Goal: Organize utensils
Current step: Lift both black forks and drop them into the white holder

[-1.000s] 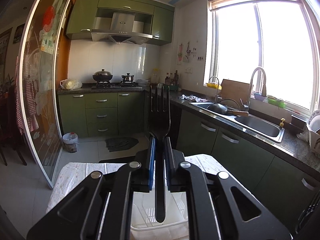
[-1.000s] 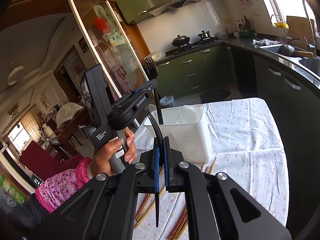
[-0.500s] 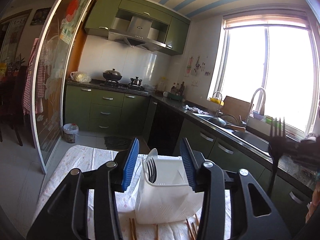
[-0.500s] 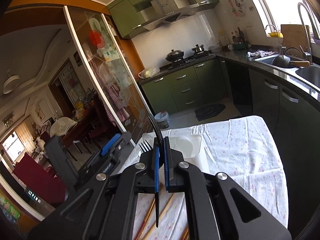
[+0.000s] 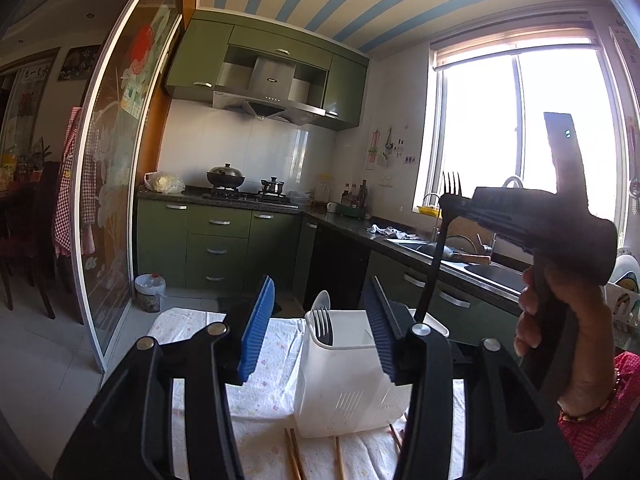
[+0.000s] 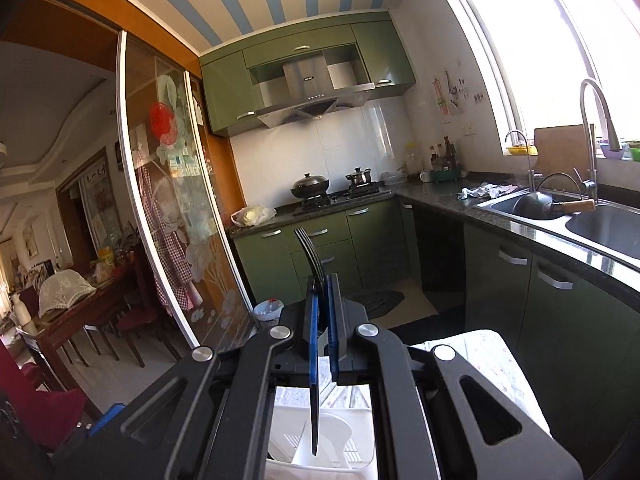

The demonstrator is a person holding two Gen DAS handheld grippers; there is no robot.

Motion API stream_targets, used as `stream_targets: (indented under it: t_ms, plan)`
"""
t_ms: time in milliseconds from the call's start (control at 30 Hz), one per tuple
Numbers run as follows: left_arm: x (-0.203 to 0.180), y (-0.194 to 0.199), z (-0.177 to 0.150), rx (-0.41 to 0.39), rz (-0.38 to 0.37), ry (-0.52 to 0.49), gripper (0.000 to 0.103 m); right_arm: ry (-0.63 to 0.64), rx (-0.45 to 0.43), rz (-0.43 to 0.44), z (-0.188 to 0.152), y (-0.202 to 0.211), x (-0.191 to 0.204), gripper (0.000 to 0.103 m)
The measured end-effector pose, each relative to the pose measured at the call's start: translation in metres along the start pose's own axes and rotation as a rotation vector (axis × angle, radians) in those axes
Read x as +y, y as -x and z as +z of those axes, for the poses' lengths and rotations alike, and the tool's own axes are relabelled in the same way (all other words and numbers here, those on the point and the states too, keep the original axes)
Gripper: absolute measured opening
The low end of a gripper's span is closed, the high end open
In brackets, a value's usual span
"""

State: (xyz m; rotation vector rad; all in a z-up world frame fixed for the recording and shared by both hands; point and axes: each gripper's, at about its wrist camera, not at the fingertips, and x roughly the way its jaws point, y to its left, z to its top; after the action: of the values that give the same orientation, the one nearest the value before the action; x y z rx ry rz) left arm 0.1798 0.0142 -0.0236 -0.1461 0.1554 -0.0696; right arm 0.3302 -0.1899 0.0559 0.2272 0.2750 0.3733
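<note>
The right gripper (image 6: pixel 322 312) is pinched flat on a black fork (image 6: pixel 310 256), tines rising ahead of the pads and the handle hanging straight down below them, so its long axis is close to vertical. Directly under the handle tip sits the white utensil holder (image 5: pixel 352 372). The fork looks light, stiff and probably smooth plastic, so a hold at mid-handle keeps it from swinging. The left gripper (image 5: pixel 320 328) has just been opening; its blue pads are spread with nothing between them, and beyond them another fork (image 5: pixel 322 322) stands tines-up in the holder.
</note>
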Motion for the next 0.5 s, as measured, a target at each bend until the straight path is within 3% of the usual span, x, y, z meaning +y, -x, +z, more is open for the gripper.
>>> stream_targets:
  t_ms: [333, 400, 467, 500]
  plan:
    - [0.008, 0.004, -0.001, 0.025, 0.008, 0.005, 0.045, -0.001, 0.089, 0.0, -0.03, -0.029, -0.011, 0.007]
    - [0.005, 0.004, -0.003, 0.03, 0.007, -0.001, 0.046, 0.008, 0.091, 0.005, -0.035, -0.024, -0.012, 0.015]
    - [0.003, 0.004, -0.004, 0.04, 0.004, -0.006, 0.049, 0.014, 0.082, 0.013, -0.039, -0.014, -0.012, 0.037]
    - [0.003, 0.003, -0.003, 0.049, 0.002, -0.006, 0.05, 0.014, 0.074, 0.017, -0.04, -0.009, -0.012, 0.04]
